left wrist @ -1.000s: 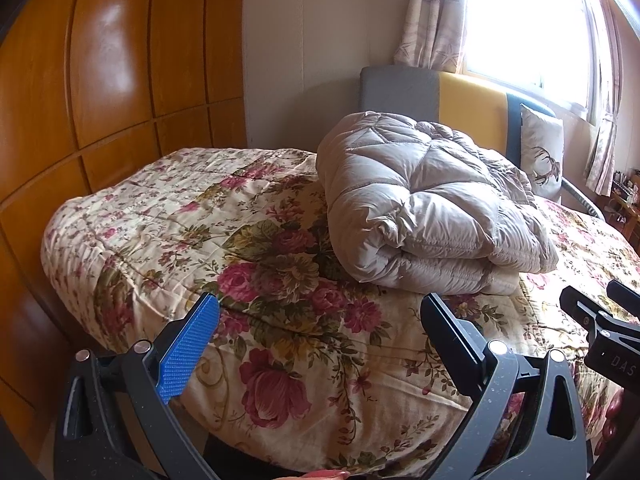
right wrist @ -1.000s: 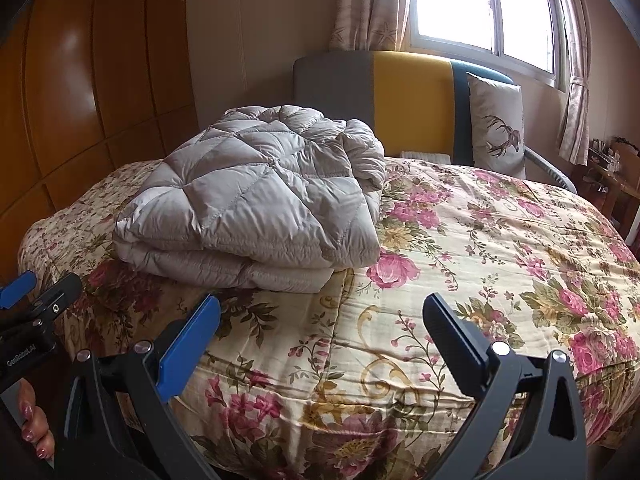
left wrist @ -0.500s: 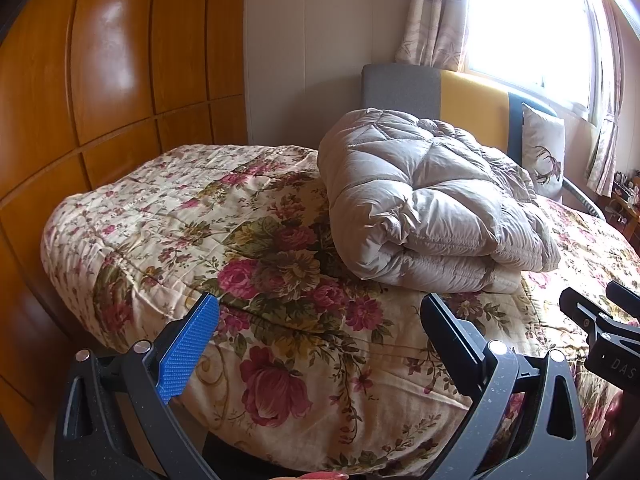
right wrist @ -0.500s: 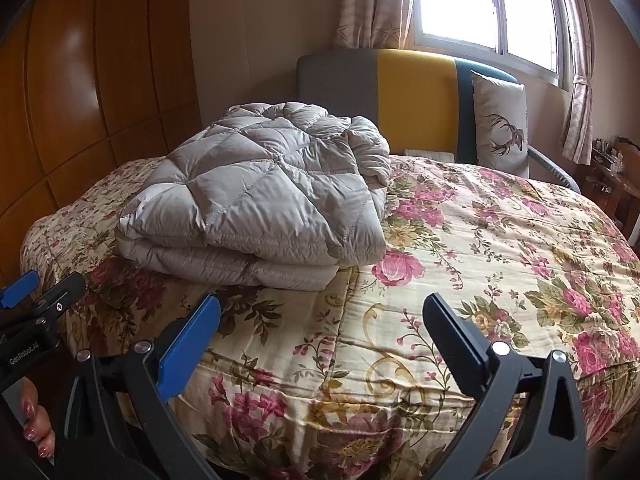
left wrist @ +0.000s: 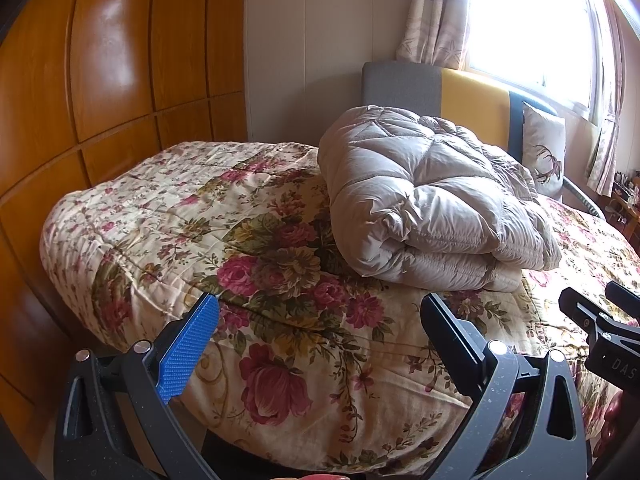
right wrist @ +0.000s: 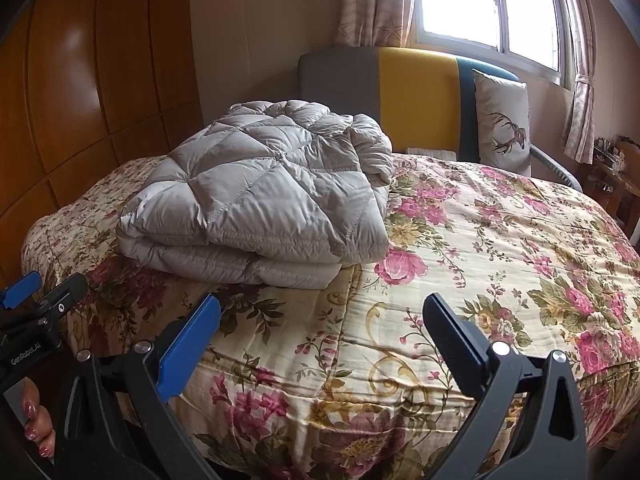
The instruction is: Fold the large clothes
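On the floral bedspread (right wrist: 480, 240) rests a folded grey duvet (right wrist: 260, 200); both hand-held grippers gape empty.

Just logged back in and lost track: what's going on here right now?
A person holds a two-finger tool in each hand at the foot of a bed covered by a floral quilted bedspread. A puffy grey quilted down garment lies folded into a thick bundle on the bedspread, toward the wooden wall panels. Neither tool touches it: the left tool and the right tool are both open and empty, short of the bundle. The fold looks largely done.
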### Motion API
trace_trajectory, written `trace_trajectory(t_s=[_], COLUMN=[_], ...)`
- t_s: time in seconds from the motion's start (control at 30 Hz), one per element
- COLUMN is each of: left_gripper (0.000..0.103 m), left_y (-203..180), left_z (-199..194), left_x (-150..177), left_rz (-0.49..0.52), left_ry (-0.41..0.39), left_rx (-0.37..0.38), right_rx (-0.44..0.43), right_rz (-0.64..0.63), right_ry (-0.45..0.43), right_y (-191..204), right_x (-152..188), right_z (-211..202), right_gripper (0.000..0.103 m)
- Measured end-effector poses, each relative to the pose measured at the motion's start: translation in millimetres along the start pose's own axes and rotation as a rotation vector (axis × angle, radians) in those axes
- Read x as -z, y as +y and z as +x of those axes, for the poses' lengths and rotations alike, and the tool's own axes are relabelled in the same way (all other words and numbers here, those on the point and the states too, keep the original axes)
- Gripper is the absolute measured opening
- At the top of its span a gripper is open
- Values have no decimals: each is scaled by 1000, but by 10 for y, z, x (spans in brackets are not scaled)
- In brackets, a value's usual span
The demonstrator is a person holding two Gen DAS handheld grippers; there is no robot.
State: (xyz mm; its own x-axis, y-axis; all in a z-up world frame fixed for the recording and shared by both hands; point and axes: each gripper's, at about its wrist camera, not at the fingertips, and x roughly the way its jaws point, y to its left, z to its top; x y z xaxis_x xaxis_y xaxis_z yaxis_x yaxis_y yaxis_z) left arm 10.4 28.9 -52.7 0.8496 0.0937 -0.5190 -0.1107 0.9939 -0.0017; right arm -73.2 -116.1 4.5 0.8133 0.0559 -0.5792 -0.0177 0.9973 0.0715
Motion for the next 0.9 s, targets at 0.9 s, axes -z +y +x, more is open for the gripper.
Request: trace_trajectory(t_s=[0.9], left_gripper=[100], left_y=[3], left_z=[88], left_x=[19], left_rz=[27], left_ry=[51], left_rx=[13], right_rx=[-21], right_rz=[2], right_ry=[24], right_y=[21], right_x=[16], right_z=[60], right_gripper=[101])
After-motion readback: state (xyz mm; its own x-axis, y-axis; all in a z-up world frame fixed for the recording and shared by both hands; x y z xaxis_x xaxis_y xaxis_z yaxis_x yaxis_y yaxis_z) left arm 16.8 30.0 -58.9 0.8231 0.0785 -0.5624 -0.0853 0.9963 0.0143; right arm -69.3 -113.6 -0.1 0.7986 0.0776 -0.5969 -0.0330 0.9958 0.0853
